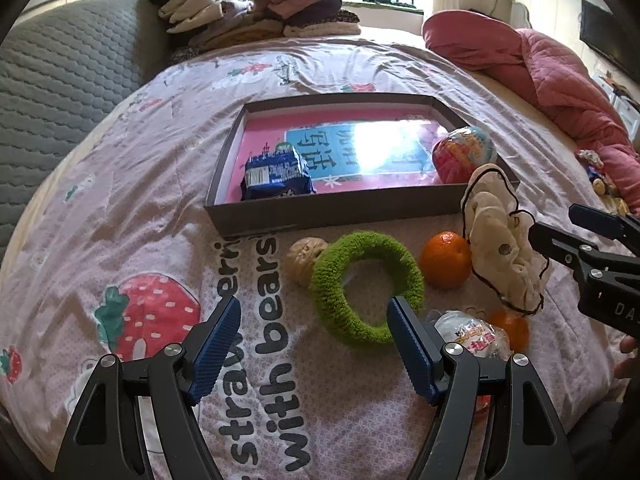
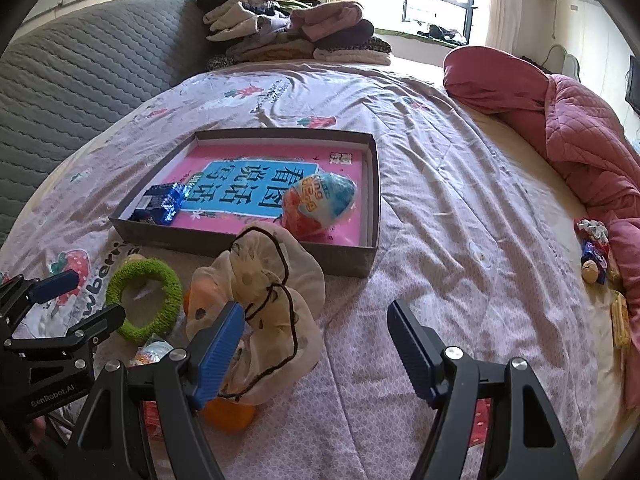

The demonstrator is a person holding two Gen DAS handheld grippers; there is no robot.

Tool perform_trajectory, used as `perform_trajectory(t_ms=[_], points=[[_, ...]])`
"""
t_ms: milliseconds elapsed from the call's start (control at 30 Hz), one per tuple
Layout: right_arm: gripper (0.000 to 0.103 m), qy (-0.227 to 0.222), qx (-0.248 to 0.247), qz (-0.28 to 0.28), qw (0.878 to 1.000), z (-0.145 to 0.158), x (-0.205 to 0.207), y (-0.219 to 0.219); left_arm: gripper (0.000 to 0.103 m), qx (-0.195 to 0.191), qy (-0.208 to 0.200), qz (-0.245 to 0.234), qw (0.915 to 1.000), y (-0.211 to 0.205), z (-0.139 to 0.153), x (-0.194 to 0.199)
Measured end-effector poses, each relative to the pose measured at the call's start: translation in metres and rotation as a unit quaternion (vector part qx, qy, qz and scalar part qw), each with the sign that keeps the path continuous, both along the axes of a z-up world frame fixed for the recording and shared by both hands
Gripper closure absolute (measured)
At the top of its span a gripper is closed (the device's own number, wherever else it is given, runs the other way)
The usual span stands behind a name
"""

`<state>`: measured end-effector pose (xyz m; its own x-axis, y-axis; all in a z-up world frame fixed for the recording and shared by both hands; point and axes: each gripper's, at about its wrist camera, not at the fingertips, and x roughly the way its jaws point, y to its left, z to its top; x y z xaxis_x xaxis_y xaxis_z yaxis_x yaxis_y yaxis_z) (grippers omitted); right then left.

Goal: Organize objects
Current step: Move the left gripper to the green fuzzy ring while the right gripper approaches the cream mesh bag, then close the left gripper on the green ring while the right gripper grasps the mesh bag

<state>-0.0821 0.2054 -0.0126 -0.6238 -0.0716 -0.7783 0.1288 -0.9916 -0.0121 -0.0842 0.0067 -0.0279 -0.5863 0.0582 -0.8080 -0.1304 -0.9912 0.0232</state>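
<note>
A shallow grey box (image 1: 332,216) (image 2: 366,258) with a pink book inside holds a blue snack packet (image 1: 276,174) (image 2: 160,200) and a toy egg (image 1: 464,154) (image 2: 320,204). In front of it on the bed lie a walnut (image 1: 304,260), a green fuzzy ring (image 1: 364,284) (image 2: 142,300), an orange (image 1: 446,258), a second orange (image 1: 514,328) (image 2: 230,414), a small wrapped egg (image 1: 472,336) and a cream scrunchie (image 1: 500,248) (image 2: 260,296). My left gripper (image 1: 314,344) (image 2: 84,296) is open, its right finger by the ring. My right gripper (image 2: 316,350) (image 1: 560,224) is open beside the scrunchie.
Folded clothes (image 1: 256,12) (image 2: 296,28) are piled at the far side of the bed. A red quilt (image 1: 540,76) (image 2: 560,120) is bunched at the right, with small toys (image 2: 596,248) beside it. A grey padded headboard (image 1: 60,80) is on the left.
</note>
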Motion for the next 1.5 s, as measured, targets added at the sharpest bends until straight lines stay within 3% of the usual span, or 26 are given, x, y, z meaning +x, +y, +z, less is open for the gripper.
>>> perform_trajectory(t_ms=[1033,1233,1500], points=[[0.029,-0.06,0.002,-0.014,0.998,-0.036,-0.02,-0.001,0.027,0.005,-0.06,0.04,0.9974,-0.012,-0.032,-0.023],[0.031,-0.067,0.01,-0.015,0.998,-0.041,-0.022,-0.001,0.042,0.015,-0.063,0.033,0.9974,-0.01,-0.033,-0.022],[0.06,-0.067,0.008,0.008,0.998,-0.041,-0.019,-0.009,0.071,0.029,-0.063,0.018,0.9974,-0.008,-0.031,-0.019]])
